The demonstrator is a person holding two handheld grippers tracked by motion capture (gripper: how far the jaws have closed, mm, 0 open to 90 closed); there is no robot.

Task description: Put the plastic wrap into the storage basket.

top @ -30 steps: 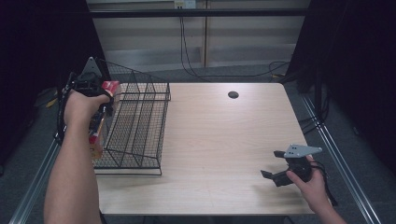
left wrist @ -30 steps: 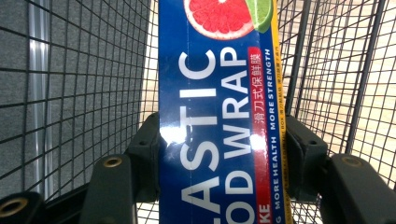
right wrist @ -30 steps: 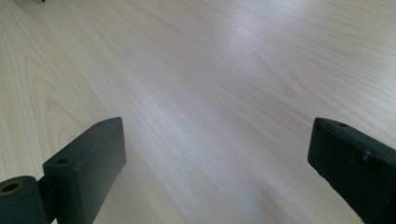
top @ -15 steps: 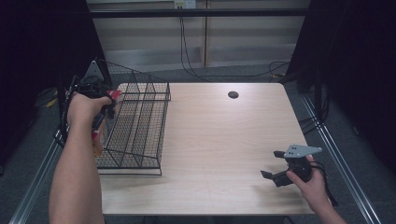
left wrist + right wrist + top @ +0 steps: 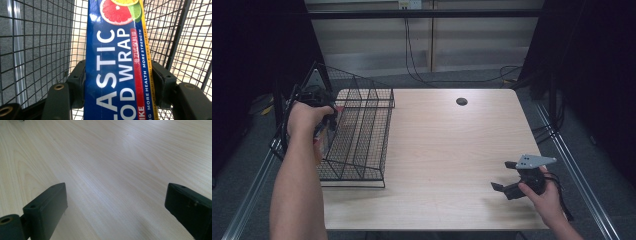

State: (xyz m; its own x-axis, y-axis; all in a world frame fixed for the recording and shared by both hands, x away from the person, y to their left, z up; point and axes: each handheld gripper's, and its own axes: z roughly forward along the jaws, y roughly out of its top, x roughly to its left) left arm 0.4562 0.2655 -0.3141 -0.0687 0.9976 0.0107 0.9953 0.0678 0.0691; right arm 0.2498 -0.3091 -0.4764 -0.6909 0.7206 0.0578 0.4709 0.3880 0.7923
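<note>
Left claw [image 5: 117, 82] is clamped on a blue plastic food wrap box [image 5: 117, 62], one jaw pressed against each long side; the box runs lengthwise away from the camera and carries white lettering, a red and yellow edge stripe, and citrus fruit artwork at its far end. In the high view the left claw [image 5: 326, 116] sits at the left wall of a black wire basket [image 5: 362, 150], with the box partly hidden behind the hand and the mesh; the left gripper view shows wire grid on both sides of the box. The basket stands on the left portion of the light wood tabletop [image 5: 452, 150]. Right claw [image 5: 507, 176] is spread wide with nothing between its jaws, held low over the tabletop's near right corner, well apart from the basket. A small dark round mark [image 5: 461, 101] lies near the far edge.
</note>
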